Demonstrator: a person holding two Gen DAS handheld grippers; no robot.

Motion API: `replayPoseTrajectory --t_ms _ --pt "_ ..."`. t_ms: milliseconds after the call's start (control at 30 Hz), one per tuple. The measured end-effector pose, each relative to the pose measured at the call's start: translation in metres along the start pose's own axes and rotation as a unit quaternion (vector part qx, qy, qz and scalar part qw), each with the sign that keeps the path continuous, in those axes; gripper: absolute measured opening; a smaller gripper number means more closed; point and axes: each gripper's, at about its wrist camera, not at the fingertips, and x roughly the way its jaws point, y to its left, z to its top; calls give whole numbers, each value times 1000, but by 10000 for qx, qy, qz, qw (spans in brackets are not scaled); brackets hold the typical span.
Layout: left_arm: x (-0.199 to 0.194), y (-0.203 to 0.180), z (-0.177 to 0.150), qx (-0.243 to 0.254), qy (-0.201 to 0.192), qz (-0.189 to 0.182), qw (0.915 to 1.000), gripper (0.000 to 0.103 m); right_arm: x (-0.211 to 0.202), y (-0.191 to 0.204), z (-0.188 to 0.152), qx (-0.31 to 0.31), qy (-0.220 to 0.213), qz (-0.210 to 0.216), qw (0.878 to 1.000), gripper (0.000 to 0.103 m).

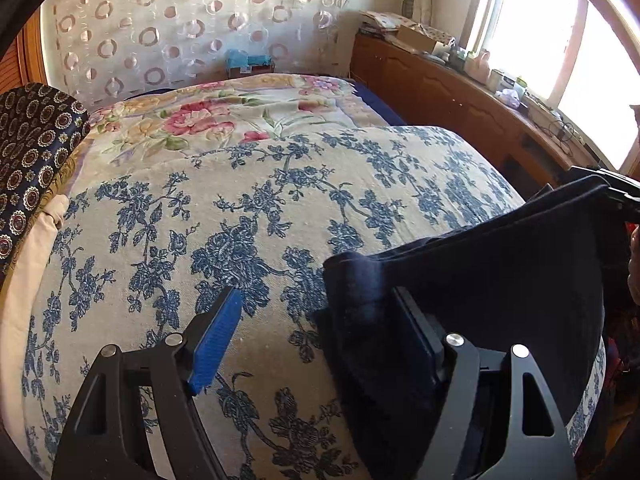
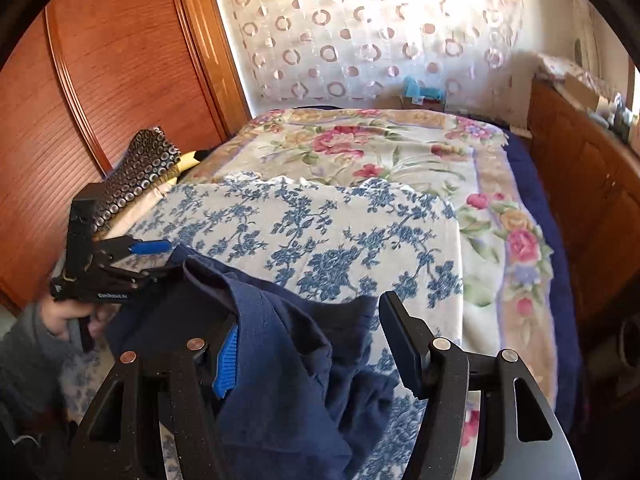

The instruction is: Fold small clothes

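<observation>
From the left wrist, the left claw (image 1: pixel 316 340) stood wide open above the blue-flowered cloth (image 1: pixel 248 216) on the bed (image 1: pixel 224 108). The navy garment (image 1: pixel 500 280) lay draped over its right finger; the blue pad of the left finger was bare.

From the right wrist, the right claw (image 2: pixel 308 344) was open too, its pads apart, with the navy garment (image 2: pixel 288 360) bunched between them and hanging over the left finger. A hand (image 2: pixel 68 316) held the left claw (image 2: pixel 160 256) at the garment's far edge.
</observation>
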Motion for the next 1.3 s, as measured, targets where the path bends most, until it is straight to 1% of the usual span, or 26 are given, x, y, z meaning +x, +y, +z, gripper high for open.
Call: replayPoseTrajectory --t_ms 67,100,233,333,467,533,633,700,833,933,1000,1100,1167,1233,1267,1300 --pt "3 2 0 -2 23 -12 10000 76 2 5 0 -184 4 -232 9996 65" --pt "5 2 0 12 38 -16 10000 76 3 4 1 -155 23 -208 9997 65" --pt "9 1 -1 46 29 -20 10000 77 5 -6 6 156 82 124 9998 65" --pt "9 0 -1 58 21 -12 10000 77 8 -8 9 28 150 -130 9998 65" --pt "10 0 -1 72 20 -9 10000 77 8 -16 15 209 227 -71 9995 65" --pt "9 0 -1 77 24 -17 10000 76 2 -24 19 261 102 -384 9989 65" --pt "8 -1 -1 65 18 -29 10000 76 -5 -31 20 268 51 -586 9979 65" --pt "4 -1 -2 45 -12 -54 10000 76 -9 -30 14 248 39 -639 9976 65" --pt "-9 -4 -7 96 -116 -157 9998 76 -15 -20 -6 292 50 -547 9981 65" --pt "-14 -9 -12 187 -85 -255 9995 76 -12 -11 -30 437 172 -321 9984 65" --pt "-14 -12 -14 229 -31 -311 9992 76 -7 -8 -42 541 235 -226 9980 67" --pt "-12 -13 -16 238 13 -342 9991 75 -1 -2 -57 720 220 -143 9971 71" --pt "-11 -12 -18 215 37 -350 9991 74 3 -3 -62 723 226 -246 9968 74" --pt "-10 -12 -19 199 63 -363 9991 73 15 -1 -68 600 387 -550 9959 74" --pt "-9 -13 -20 204 76 -386 9990 70 20 -3 -70 634 439 -583 9953 74" --pt "-9 -13 -21 206 87 -397 9990 70 25 -5 -71 718 486 -523 9949 74"
